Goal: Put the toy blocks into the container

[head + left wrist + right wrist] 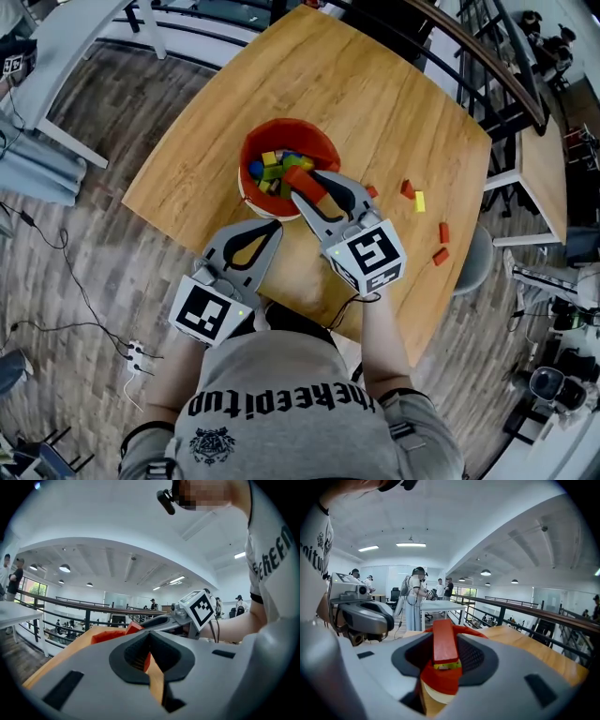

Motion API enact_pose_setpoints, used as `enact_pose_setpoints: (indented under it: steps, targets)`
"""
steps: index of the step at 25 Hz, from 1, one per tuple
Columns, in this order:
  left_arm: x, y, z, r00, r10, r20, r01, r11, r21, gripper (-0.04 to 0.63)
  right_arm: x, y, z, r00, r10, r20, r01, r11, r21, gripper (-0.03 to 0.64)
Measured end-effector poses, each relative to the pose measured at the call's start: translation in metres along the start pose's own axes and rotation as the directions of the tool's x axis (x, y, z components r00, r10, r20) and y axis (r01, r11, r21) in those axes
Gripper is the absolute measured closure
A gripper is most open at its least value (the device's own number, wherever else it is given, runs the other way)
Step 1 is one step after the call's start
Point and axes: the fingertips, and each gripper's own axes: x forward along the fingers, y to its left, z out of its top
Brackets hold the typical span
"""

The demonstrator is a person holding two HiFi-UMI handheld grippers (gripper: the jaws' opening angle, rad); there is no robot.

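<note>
The right gripper [306, 186] gripped a long red block [292, 172] over the red bucket [289, 122], which already held several blocks. The left gripper [276, 227], closed and empty, sat near it. A few loose blocks [407, 188] remained on the table [375, 103] at right.

I have the container [251, 155] mid-worktop [375, 103], with blocks [272, 167] piled in it. My right gripper [307, 186] holds a block [302, 180] over its near rim. The left gripper [267, 232] sits near-left of it. Loose blocks [408, 188] lie to the right.
</note>
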Motion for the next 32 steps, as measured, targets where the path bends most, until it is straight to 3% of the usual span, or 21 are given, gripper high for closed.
enact_pose_setpoints:
  steps: [8,20,27,32]
  targets:
    - [-0.015,0.010,-0.001,0.999,0.039,0.003,-0.039,0.999,-0.006,0.583,0.014,0.006,-0.003,1.000,-0.009,-0.018,0.009,1.000,-0.005,0.454]
    - [-0.016,0.004,0.002,1.000,0.029,0.008,-0.029,1.000,0.006,0.583,0.008,-0.001,-0.007,0.998,-0.065,-0.006,0.065,0.997,0.034,0.446]
    - [-0.010,-0.002,0.004,1.000,0.001,0.012,-0.001,1.000,0.009,0.583,-0.008,-0.002,-0.001,0.994,-0.097,0.041,0.094,0.993,0.070,0.599]
    - [-0.003,-0.009,0.005,0.999,-0.037,0.012,0.037,0.999,0.013,0.583,-0.023,0.000,0.004,0.991,-0.101,0.089,0.089,0.988,0.123,0.606]
